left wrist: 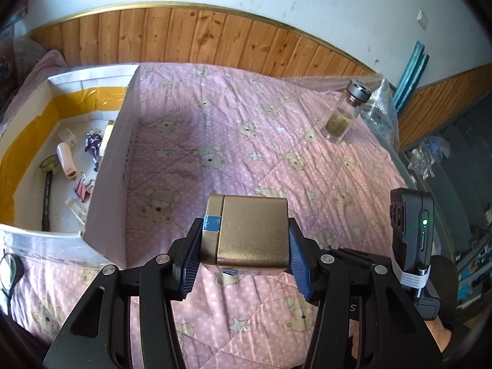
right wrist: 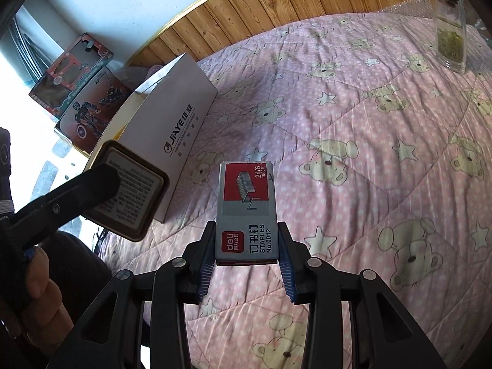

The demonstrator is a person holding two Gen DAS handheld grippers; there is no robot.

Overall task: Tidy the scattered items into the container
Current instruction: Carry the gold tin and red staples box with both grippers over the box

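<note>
Left wrist view shows the white box [left wrist: 110, 166] ahead and to the left of the left gripper [left wrist: 244, 243], which is clamped on a gold tin [left wrist: 252, 233] above the quilt [left wrist: 246, 129]. This hand seems nearer. The right gripper [right wrist: 246, 243] squeezes a staples box [right wrist: 246, 209], long axis pointing forward.

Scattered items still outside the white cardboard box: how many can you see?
3: a gold metal tin clamped in the left hand-held gripper, a grey-and-red staples box in the right hand-held gripper, a clear glass bottle standing on the pink quilt. Others may be hidden.
</note>
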